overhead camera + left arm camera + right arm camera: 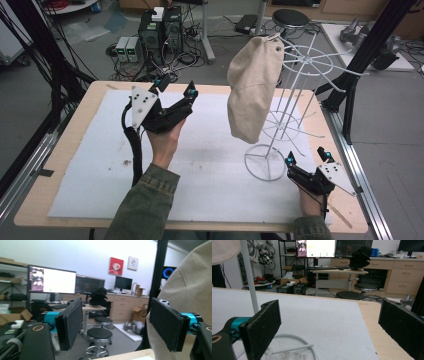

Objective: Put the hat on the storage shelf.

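Observation:
A beige cap (pixel 252 95) hangs from the top of a white wire rack (pixel 300 65) standing on the right half of the table. My left gripper (pixel 176 87) is held up over the mat, left of the cap and apart from it, jaws open with nothing between them. In the left gripper view the cap (pixel 190 290) rises just beyond the right jaw of that gripper (pixel 116 326). My right gripper (pixel 307 157) rests open near the table's front right, beside the rack's base ring (pixel 265 162). From the right gripper (pixel 329 325), the rack's pole (pixel 249 277) and base ring (pixel 294 340) lie to the left.
A white foam mat (pixel 210 165) covers most of the wooden table (pixel 75 135). Black frame posts (pixel 355 85) stand at the table's right edge. Computer towers (pixel 160 30) and a stool (pixel 290 19) sit on the floor behind the table.

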Motion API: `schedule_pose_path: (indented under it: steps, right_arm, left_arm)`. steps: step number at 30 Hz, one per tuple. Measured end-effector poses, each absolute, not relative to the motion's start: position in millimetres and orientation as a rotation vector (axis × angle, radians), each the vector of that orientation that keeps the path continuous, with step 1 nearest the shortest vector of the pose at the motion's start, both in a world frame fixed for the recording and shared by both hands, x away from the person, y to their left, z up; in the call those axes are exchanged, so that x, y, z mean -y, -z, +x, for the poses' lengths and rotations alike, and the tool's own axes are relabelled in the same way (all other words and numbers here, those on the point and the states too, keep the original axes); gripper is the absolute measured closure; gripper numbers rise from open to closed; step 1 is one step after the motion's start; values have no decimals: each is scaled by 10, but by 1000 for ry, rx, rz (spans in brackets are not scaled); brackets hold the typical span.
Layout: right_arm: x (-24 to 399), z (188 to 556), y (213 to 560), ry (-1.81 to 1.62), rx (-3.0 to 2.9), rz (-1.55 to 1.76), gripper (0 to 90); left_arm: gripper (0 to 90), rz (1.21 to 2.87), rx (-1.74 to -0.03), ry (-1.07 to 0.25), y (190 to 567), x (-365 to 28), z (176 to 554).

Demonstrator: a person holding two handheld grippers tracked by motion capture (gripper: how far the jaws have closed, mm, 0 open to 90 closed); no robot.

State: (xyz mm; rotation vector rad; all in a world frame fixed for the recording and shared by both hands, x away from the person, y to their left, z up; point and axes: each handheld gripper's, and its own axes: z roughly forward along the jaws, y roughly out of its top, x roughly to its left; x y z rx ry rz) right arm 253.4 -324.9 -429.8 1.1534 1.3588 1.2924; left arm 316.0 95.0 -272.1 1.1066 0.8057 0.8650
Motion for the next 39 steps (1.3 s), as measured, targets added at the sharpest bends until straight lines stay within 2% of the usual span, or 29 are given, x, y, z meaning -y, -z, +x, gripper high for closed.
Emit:
schedule_pose_path:
  steps: [21, 27, 39]
  right_arm:
    - [3244, 2540, 4297, -1289, -1357, 1159, 34]
    - [3243, 2542, 4299, -1283, -1360, 1153, 34]
    - [3238, 2538, 4299, -1286, -1360, 1156, 34]
  left_arm:
    - [273, 1083, -957, -981, 3079, -1637, 3062]
    - [269, 1066, -1002, -968, 3178, -1776, 3027]
    - [255, 1128, -1076, -1018, 3399, -2000, 2914]
